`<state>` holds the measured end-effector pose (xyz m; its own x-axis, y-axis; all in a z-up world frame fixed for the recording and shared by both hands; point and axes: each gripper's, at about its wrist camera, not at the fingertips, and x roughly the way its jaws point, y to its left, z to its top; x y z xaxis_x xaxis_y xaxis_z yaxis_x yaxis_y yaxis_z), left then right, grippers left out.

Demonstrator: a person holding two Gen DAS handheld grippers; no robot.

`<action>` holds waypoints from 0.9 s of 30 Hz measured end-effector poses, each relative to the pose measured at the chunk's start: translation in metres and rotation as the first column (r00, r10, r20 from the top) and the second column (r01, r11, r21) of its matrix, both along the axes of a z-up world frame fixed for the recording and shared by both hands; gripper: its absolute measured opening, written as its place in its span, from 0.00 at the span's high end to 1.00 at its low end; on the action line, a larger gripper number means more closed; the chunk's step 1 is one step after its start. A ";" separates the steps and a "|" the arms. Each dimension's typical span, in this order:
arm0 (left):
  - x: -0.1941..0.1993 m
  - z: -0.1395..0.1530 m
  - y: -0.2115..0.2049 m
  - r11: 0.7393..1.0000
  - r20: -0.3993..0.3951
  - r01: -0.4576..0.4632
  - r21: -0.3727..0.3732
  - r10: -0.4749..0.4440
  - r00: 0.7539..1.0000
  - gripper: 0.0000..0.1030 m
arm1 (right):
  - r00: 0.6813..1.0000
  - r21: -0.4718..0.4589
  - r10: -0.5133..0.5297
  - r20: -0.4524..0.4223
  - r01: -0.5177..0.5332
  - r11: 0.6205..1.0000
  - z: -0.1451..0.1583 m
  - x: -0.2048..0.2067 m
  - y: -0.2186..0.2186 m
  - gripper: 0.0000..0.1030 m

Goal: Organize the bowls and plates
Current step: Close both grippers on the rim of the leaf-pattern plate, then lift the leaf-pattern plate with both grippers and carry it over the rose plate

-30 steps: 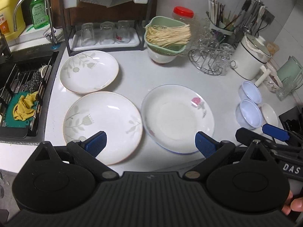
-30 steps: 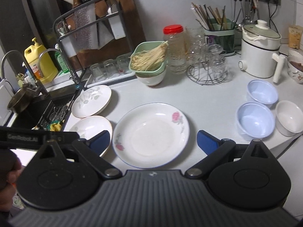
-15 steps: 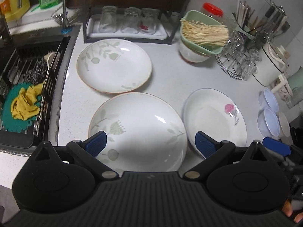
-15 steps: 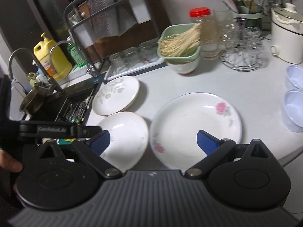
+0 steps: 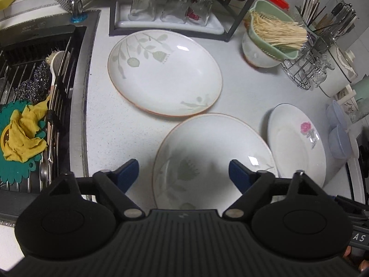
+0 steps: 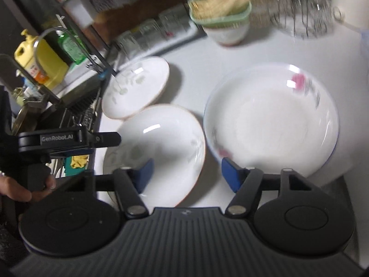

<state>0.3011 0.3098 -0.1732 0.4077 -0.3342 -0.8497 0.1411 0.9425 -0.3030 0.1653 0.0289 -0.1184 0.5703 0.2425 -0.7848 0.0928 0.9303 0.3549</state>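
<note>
Three plates lie on the white counter: a far leaf-pattern plate [image 5: 165, 72] [image 6: 136, 87], a near leaf-pattern plate [image 5: 212, 159] [image 6: 161, 138] and a rose plate [image 5: 297, 143] [image 6: 272, 120]. My left gripper [image 5: 184, 172] hangs low over the near leaf plate's left rim, one finger over the counter and one over the plate. Its jaws are closing and touch nothing. My right gripper [image 6: 188, 172] straddles the same plate's right rim, its right finger by the rose plate's edge. Those jaws are closing too, with no pad pressing. The right wrist view is blurred.
The sink [image 5: 78, 97] with a rack, scrubbers and a yellow cloth borders the plates on the left. A tray of upturned glasses [image 5: 168, 7] stands behind them. Right of it are a bowl under a green strainer [image 5: 260, 53], a wire glass stand and pale blue bowls [image 5: 339, 138]. A hand [image 6: 16, 187] holds the left gripper's handle.
Both grippers have come down and moved left towards the leaf plates, which now look larger. Both pairs of jaws have narrowed. Nothing has been taken hold of.
</note>
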 end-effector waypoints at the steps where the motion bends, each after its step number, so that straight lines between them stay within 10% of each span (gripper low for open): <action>1: 0.002 -0.003 0.002 1.000 0.001 0.004 -0.002 -0.004 1.000 0.20 | 1.000 0.002 -0.013 -0.013 0.013 1.000 -0.005 0.001 0.001 0.41; 12: 0.012 -0.038 0.012 0.999 -0.009 0.034 -0.038 -0.035 0.999 0.51 | 0.993 0.002 -0.092 -0.073 0.093 0.996 -0.040 0.009 0.015 0.79; 27: 0.019 -0.039 0.010 0.995 -0.009 0.066 -0.072 -0.067 0.998 0.65 | 0.994 0.024 -0.091 -0.052 0.093 0.995 -0.047 0.019 0.013 0.79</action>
<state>0.3203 0.3200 -0.2125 0.3729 -0.4201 -0.8273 0.1985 0.9071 -0.3711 0.1838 0.0414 -0.1656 0.5504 0.2120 -0.8075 0.1963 0.9072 0.3720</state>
